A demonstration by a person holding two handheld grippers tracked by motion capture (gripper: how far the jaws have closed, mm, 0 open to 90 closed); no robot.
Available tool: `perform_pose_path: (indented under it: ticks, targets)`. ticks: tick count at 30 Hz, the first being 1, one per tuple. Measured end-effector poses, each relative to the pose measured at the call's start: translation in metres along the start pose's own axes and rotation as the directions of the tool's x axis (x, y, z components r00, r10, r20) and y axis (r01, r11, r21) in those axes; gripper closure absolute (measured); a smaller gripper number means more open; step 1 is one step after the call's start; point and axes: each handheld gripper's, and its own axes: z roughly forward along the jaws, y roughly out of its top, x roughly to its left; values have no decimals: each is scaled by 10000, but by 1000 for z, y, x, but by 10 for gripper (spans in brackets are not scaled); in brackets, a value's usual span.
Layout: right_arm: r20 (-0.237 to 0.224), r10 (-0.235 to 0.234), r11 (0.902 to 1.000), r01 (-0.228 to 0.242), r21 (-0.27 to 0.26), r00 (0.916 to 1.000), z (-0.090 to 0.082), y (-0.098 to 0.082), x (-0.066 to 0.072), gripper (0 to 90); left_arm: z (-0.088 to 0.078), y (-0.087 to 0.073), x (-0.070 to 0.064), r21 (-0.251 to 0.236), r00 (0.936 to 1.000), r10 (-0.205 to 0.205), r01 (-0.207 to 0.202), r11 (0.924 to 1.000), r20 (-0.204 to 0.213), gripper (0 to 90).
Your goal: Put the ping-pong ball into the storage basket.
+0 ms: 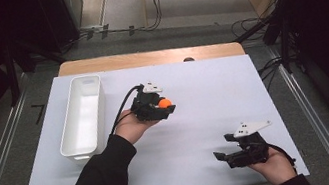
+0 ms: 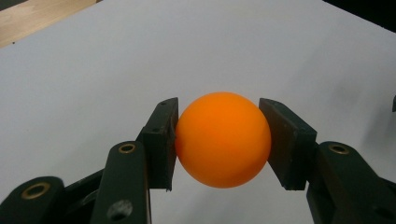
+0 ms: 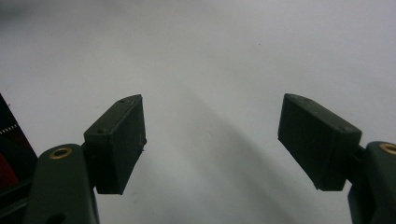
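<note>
Grip: left gripper [image 2: 219,140] is clamped on the smooth, round orange plastic ball [image 2: 223,139], one flat black pad [image 2: 163,140] against each side at the ball's widest part, likely so the round surface cannot squirt out.
Ball's place: between the left jaws, near the middle of the white table sheet [image 1: 203,96]; whether it is lifted clear of the sheet I cannot tell.
Likely aim: the long white rectangular plastic bin [image 1: 83,116] lies along the sheet's left side, near the left gripper [image 1: 165,107], and looks like the natural place to drop the ball; this is a judgement only.
Right gripper: the right gripper [image 3: 212,140] is spread wide with nothing between its pads, parked at the near right of the sheet [image 1: 224,156], well apart from the ball, probably to keep out of the way.
Ball's look: plain matte orange, no seam or mark visible, unbroken sphere, a soft highlight on top; small enough to sit whole between the pads.
Handling: light and hard by the look of it, so it would roll freely if set down.
</note>
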Motion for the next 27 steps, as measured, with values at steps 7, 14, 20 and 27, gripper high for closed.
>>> perform_pose_path:
  ticks: [7,14,20,27]
  targets:
    - [-15,-48,10000,48,-23,10000,0,0,0,217,-6,-2,7,55,9997,-249,249,9997,32,492]
    - [-29,-53,10000,53,-20,10000,0,0,0,217,-13,-3,14,-15,9991,-411,411,9992,-60,492]
    - [-19,-55,10000,55,-31,10000,0,0,0,218,-16,-4,17,-3,9988,-474,474,9989,-119,492]
    - [-35,-57,10000,57,-25,10000,0,0,0,218,-20,-4,21,52,9986,-456,457,9989,-265,492]
